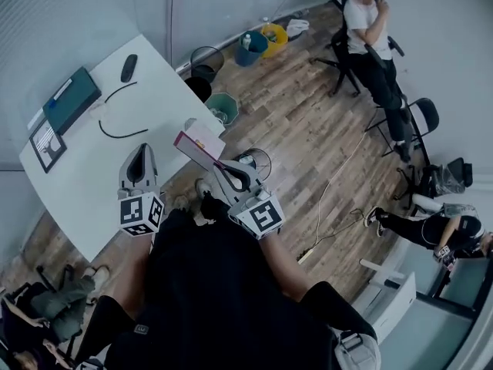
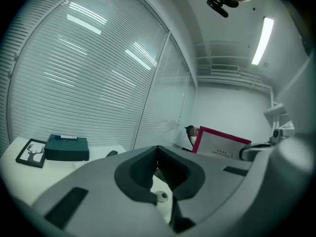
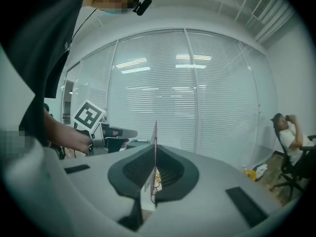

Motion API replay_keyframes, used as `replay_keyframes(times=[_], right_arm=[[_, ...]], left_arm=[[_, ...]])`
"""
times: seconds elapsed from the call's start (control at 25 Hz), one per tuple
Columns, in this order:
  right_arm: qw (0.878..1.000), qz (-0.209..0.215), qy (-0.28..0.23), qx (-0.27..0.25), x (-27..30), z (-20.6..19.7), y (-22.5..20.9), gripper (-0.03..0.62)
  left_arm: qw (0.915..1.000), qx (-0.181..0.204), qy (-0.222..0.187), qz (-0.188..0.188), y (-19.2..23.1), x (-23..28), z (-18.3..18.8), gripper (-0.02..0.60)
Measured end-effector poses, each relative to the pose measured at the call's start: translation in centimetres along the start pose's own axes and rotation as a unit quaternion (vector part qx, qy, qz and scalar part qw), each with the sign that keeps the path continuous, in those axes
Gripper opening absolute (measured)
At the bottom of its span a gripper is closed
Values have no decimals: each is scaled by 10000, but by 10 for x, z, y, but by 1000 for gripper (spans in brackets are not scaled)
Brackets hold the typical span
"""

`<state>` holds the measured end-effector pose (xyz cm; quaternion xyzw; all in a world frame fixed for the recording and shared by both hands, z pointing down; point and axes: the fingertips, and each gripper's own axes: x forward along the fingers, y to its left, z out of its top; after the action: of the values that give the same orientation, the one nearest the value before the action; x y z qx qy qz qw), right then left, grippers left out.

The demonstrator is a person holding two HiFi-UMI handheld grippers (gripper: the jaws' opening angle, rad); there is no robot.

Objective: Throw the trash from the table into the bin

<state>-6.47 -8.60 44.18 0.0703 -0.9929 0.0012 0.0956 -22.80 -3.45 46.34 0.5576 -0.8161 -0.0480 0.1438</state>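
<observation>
My right gripper [image 1: 220, 165] is shut on a flat white card with a pink edge [image 1: 199, 140], held over the table's right corner. In the right gripper view the card [image 3: 155, 132] stands edge-on between the closed jaws of the right gripper [image 3: 154, 151]. The left gripper view shows the same card [image 2: 219, 143] at the right. My left gripper [image 1: 141, 149] hovers over the white table [image 1: 85, 177], jaws together with nothing in them; its tips [image 2: 158, 149] meet. A green bin [image 1: 223, 108] and two black bins [image 1: 203, 62] stand on the floor beyond the table's corner.
A dark green box [image 1: 71, 99], a picture frame [image 1: 48, 145], a black mouse [image 1: 129, 67] and a black cable [image 1: 115, 132] lie on the table. Blue [image 1: 250, 48] and yellow [image 1: 274, 37] bins sit by the wall. A person on a chair [image 1: 370, 41] sits far right.
</observation>
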Motion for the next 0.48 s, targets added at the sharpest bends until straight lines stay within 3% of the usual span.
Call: replay_keyframes(times=[0.2,0.48], right_arm=[[9966,-781,183,203,-43,-17,5,11],[9815,-1796,147,641,-116,-42,-17,11]], left_arm=[[9973,139,193,-701,-22,13,-10,6],[9846,346,428,-1662,-106,23,-30,6]])
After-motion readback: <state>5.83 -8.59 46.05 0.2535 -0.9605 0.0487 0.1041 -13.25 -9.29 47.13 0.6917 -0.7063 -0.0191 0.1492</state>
